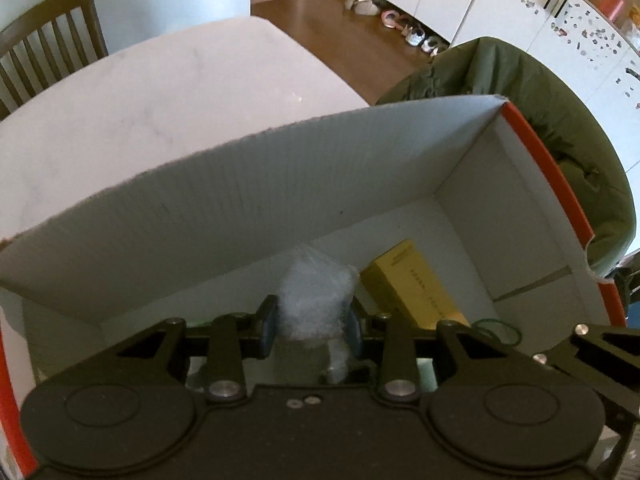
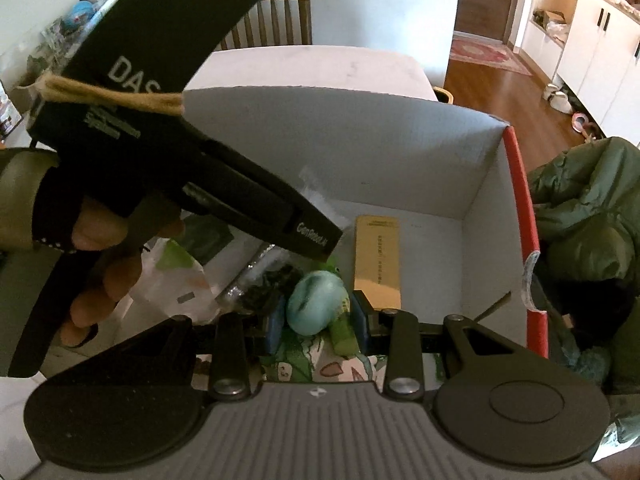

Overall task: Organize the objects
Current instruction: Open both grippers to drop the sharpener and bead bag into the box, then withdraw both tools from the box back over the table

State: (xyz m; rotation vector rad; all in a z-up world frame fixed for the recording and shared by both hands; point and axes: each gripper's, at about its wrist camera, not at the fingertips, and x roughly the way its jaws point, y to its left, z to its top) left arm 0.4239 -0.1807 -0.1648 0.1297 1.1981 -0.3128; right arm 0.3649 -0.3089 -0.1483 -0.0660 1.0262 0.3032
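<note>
My left gripper (image 1: 310, 326) sits low inside the white corrugated cardboard box with an orange rim (image 1: 540, 160), its blue-padded fingers (image 1: 267, 326) closed around a clear, crinkled plastic bag (image 1: 316, 296) that bulges up between them. Just beside the bag, toward 2 o'clock, a yellow rectangular carton with printed text (image 1: 412, 280) lies flat on the box floor, and a thin green rubber band (image 1: 500, 330) lies at 3 o'clock near the right wall. Beyond the box's far wall the white marble tabletop (image 1: 140, 92) stretches to 11 o'clock, where a brown wooden slatted chair (image 1: 48, 44) stands. An olive-green padded jacket (image 1: 560, 112) is draped just outside the box at 2 o'clock. My right gripper (image 2: 318, 322) also hangs over the box, its fingers (image 2: 274, 326) pressed against a teal, egg-shaped soft toy with a green part (image 2: 316, 304), gripping it from both sides. Straight ahead at 12 o'clock lies the same yellow carton (image 2: 378, 260), and at 10 o'clock a white plastic pouch with green and orange print (image 2: 176, 276) rests beside a clear bag of dark contents (image 2: 260, 280). The left gripper's black body (image 2: 160, 128), held by a person's hand (image 2: 100, 256) in a fingerless glove, fills the 10 o'clock side of the right wrist view.
</note>
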